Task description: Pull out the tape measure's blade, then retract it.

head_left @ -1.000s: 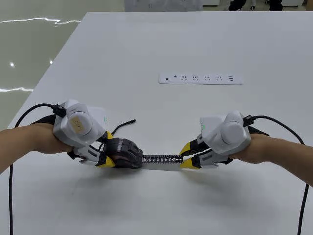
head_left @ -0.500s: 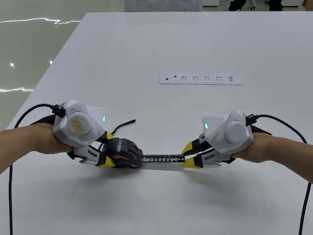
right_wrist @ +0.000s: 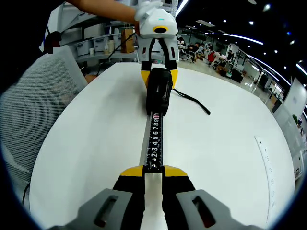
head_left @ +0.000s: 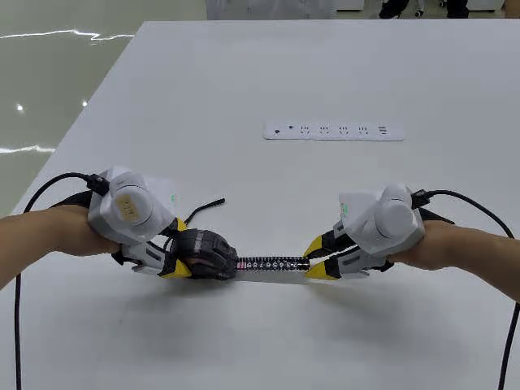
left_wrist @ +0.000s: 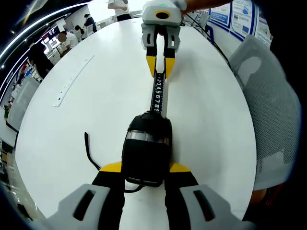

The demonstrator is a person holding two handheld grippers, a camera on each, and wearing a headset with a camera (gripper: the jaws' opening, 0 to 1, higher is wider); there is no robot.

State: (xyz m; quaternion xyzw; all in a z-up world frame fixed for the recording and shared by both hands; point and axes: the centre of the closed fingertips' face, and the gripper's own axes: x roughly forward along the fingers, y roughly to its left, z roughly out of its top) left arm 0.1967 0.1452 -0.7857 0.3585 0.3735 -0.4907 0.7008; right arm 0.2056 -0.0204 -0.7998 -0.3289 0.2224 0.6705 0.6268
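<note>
Head view: your left gripper [head_left: 177,247] clamps the black tape measure [head_left: 207,253] near the front of the white table [head_left: 244,73]. Your right gripper [head_left: 315,260] pinches the tip of its short numbered blade [head_left: 272,264]. Bare tabletop surrounds you, with a power strip [head_left: 333,131] well beyond. Left gripper view: the case sits wedged between your jaws. Right gripper view: your jaws are closed on the blade's end, and the table edge curves at left.

The tape [head_left: 205,253] sits on the worktop [head_left: 325,65] near its front edge, left of middle, clamped between the jaws of the left gripper [head_left: 179,248] on its left. The blade [head_left: 272,264] runs right from it, parallel to that edge, to the right gripper [head_left: 314,259], whose jaws pinch its end. The strap [head_left: 207,206] trails behind the tape. A power strip [head_left: 333,131] lies well behind, mid-worktop.
</note>
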